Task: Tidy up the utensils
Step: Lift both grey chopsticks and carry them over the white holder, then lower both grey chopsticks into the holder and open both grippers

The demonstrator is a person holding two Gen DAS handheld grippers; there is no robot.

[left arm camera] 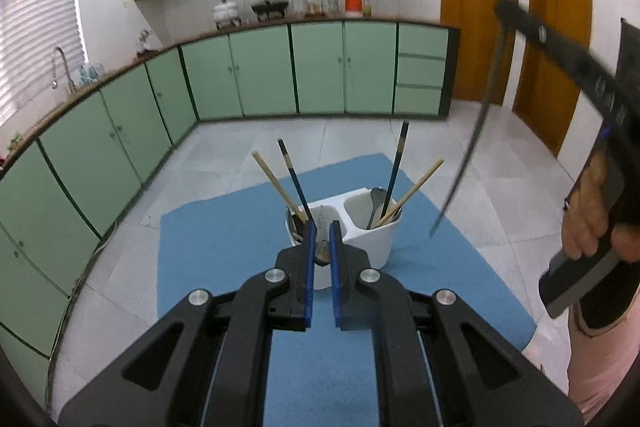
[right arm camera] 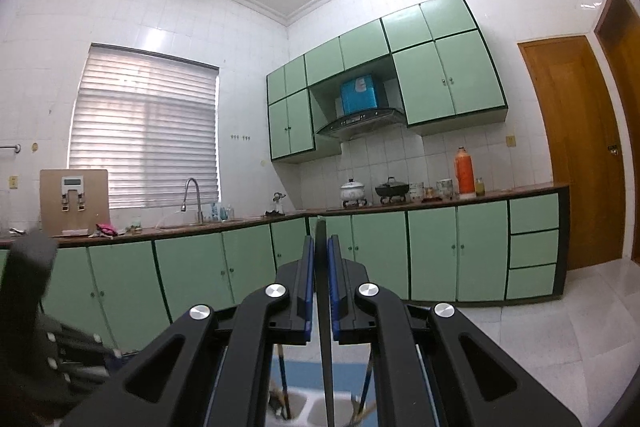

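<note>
Well, here we are mid-sort, and both grippers are carrying something. The left gripper (left arm camera: 322, 227) has its jaws pinched nearly together on what looks like a spoon (left arm camera: 321, 253) — its rounded end peeks out between the blue pads, just above the near rim of the white holder (left arm camera: 378, 241). The right gripper (right arm camera: 320, 247) is clamped tight on a thin dark chopstick (left arm camera: 466, 171), which hangs down long and blurred to the right of the holder, well clear of it, with a hand (left arm camera: 592, 227) gripping the tool at the far right edge.

Now the holder itself, standing on the blue mat (left arm camera: 208, 251) with two compartments. Left compartment: a light wooden chopstick (left arm camera: 278, 187) and a dark one (left arm camera: 294, 179), leaning left and far. Right compartment: another dark chopstick (left arm camera: 398, 167), another wooden one (left arm camera: 416, 189) and a metal spoon (left arm camera: 376, 201) nestled low.

So the job reads as partly done at best — the utensils still sit mixed, wood with dark in each side. Whether the two held pieces are coming out or going in, I cannot tell; both need a home yet, and no loose utensils show on the mat.
</note>
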